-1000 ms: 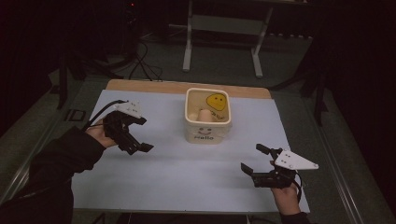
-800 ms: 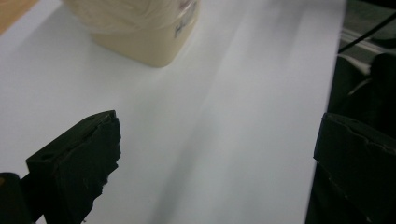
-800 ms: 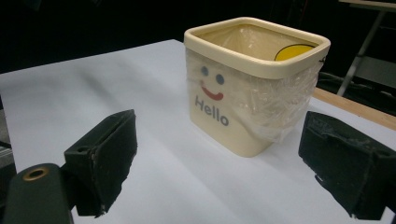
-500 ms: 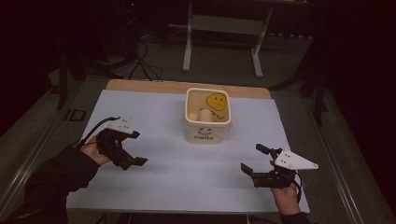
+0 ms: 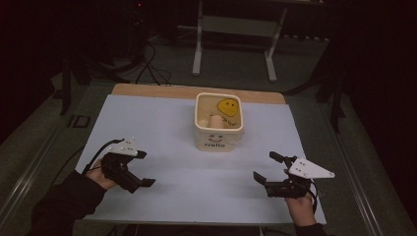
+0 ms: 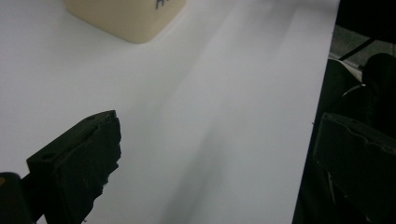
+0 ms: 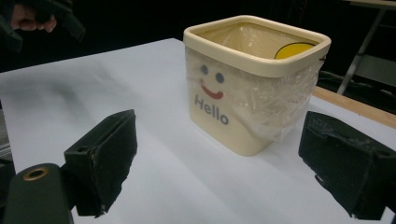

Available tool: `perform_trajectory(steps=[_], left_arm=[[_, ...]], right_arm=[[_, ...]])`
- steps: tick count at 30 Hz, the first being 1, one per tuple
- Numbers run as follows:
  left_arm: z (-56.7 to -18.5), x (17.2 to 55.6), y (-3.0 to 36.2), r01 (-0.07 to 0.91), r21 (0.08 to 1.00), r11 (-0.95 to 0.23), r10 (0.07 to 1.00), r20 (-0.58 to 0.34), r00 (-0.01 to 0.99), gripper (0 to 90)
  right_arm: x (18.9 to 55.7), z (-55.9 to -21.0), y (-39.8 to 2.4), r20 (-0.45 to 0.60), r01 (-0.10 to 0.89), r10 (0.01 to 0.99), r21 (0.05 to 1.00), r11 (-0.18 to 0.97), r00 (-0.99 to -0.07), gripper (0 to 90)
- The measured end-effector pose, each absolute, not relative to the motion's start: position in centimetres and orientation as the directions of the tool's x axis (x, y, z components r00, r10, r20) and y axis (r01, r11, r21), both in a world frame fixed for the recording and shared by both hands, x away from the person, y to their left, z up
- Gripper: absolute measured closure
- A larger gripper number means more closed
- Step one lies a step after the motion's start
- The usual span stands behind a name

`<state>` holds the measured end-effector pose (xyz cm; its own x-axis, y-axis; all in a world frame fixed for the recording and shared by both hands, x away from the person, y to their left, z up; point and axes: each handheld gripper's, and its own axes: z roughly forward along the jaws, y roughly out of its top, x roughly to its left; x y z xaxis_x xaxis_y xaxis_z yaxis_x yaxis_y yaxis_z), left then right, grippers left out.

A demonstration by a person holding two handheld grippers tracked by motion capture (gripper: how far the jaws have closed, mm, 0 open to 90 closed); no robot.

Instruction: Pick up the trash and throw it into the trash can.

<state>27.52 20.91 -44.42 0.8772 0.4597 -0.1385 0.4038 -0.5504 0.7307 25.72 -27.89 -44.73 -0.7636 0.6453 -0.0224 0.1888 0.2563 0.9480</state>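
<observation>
Cream square bin (image 5: pixel 219 132) stands upright on the white table (image 5: pixel 162 142), toward the far edge and slightly right of centre. Rounded corners, thick rolled rim. Front face bears a printed smiley, two dark eyes and a red mouth, above the word "Hello" in dark letters. A clear plastic liner (image 7: pixel 285 93) is fitted inside and folded down over the rim, hanging crinkled on the outer walls. Top is open. Inside lie a yellow smiley-face disc (image 5: pixel 227 106) toward the far side and a pale beige rounded item (image 5: pixel 215 121) nearer the front; its identity cannot be told.
</observation>
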Motion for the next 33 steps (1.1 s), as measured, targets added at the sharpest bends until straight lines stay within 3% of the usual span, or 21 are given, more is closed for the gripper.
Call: perform_trajectory(steps=[17,23,33], left_arm=[[-48.7,25.0,19.2,0.444,0.766,-0.466,0.475,-0.206,0.855,1.5],[-49.6,24.5,19.2,0.431,0.782,-0.449,0.501,-0.179,0.847,1.5],[-50.7,24.8,20.0,0.465,0.796,-0.386,0.523,-0.226,0.821,1.5]], right_arm=[[25.8,-44.8,-28.1,-0.018,0.194,0.648,0.948,0.254,-0.761,11.3],[25.7,-44.8,-28.0,-0.018,0.192,0.646,0.948,0.253,-0.763,11.3],[25.8,-44.9,-28.0,-0.016,0.194,0.645,0.948,0.253,-0.764,11.3]])
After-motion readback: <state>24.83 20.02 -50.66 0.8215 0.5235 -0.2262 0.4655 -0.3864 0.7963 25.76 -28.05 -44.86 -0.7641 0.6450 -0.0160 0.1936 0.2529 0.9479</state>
